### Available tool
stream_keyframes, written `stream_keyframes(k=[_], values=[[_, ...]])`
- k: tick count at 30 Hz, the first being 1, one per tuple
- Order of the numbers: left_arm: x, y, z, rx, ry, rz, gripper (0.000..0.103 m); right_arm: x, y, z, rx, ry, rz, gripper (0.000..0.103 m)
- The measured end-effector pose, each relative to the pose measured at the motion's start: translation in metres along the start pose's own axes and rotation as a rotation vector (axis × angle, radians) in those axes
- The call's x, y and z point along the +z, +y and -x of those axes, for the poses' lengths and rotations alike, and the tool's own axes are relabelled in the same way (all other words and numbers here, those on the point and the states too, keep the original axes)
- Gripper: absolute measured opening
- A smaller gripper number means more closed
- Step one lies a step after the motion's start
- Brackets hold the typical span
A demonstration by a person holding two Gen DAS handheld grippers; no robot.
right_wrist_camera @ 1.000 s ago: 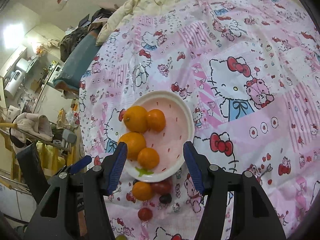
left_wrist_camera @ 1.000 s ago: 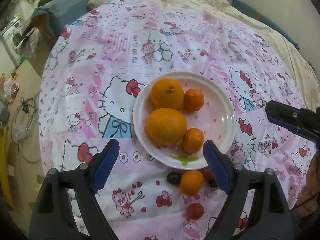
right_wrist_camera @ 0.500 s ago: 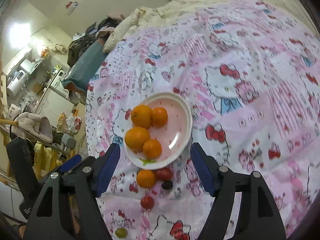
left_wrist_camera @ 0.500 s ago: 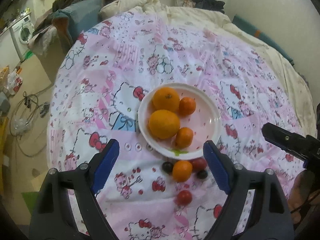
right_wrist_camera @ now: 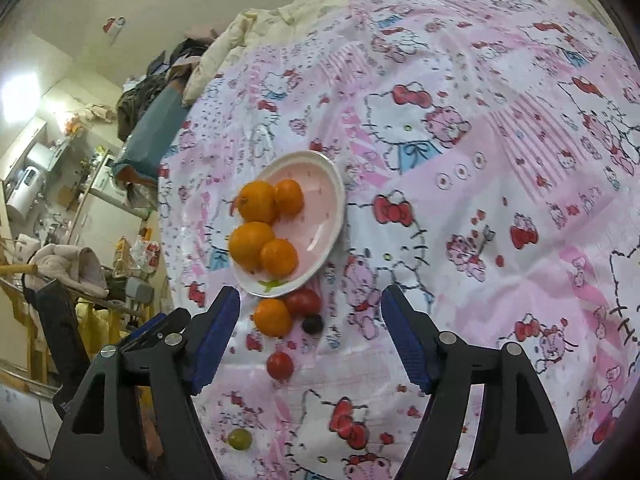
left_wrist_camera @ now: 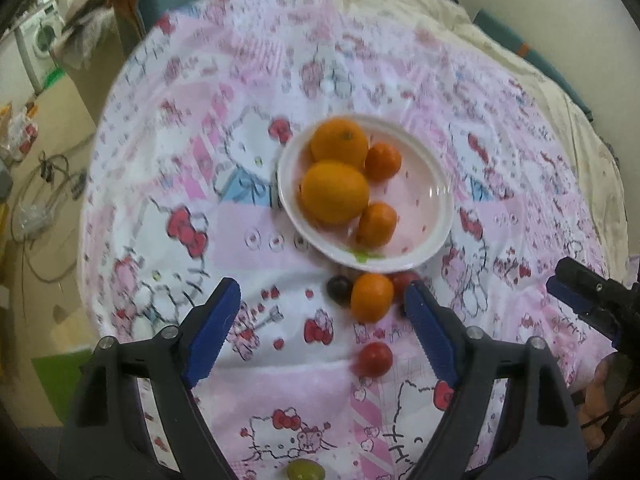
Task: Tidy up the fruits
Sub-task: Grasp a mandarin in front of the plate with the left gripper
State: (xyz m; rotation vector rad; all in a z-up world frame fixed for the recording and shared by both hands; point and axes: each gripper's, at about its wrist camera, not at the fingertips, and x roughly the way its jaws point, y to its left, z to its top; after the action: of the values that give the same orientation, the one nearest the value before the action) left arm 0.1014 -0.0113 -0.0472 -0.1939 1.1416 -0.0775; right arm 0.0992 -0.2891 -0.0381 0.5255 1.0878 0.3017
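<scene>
Oranges, four [left_wrist_camera: 335,192], sit on the plate's [left_wrist_camera: 432,200] left half; a fifth [left_wrist_camera: 372,297] lies just near of it. Only right wrist view shows the dark grape [right_wrist_camera: 312,324] unobstructed. Left gripper [left_wrist_camera: 322,330] and right gripper [right_wrist_camera: 310,334]: jaws open, empty.

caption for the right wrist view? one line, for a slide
Open right tongs hover above a plate of four oranges, with a loose orange, tomatoes and grapes on the bedsheet.

Both grippers up and wide open.
Left gripper [left_wrist_camera: 322,334] hangs with blue pads spread, nothing between them; right gripper [right_wrist_camera: 310,334] likewise, jaws apart and empty. Right's tip [left_wrist_camera: 588,298] pokes in beside the left.
</scene>
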Motion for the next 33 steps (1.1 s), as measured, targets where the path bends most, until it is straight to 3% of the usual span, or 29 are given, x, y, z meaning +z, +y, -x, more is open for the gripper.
stream_keyframes(k=[5, 8, 12, 17, 20, 33], values=[[-0.010, -0.008, -0.029, -0.019, 0.102, 0.004, 0.070, -0.001, -0.018, -0.007, -0.015, 0.028, -0.044, 0.076], [-0.013, -0.021, -0.042, -0.015, 0.113, -0.018, 0.066, -0.002, -0.024, -0.009, -0.025, 0.040, -0.047, 0.076], [-0.012, -0.040, -0.065, 0.013, 0.145, -0.072, 0.049, -0.003, -0.027, -0.011, -0.039, 0.051, -0.039, 0.076], [-0.008, -0.050, -0.077, 0.028, 0.154, -0.115, 0.046, -0.001, -0.030, -0.009, -0.039, 0.048, -0.050, 0.076], [-0.008, -0.052, -0.082, 0.030, 0.162, -0.130, 0.034, 0.000, -0.031, -0.008, -0.034, 0.045, -0.050, 0.076], [-0.006, -0.043, -0.041, -0.033, 0.090, -0.118, 0.032, -0.003, -0.022, -0.018, -0.040, 0.064, -0.024, 0.076]])
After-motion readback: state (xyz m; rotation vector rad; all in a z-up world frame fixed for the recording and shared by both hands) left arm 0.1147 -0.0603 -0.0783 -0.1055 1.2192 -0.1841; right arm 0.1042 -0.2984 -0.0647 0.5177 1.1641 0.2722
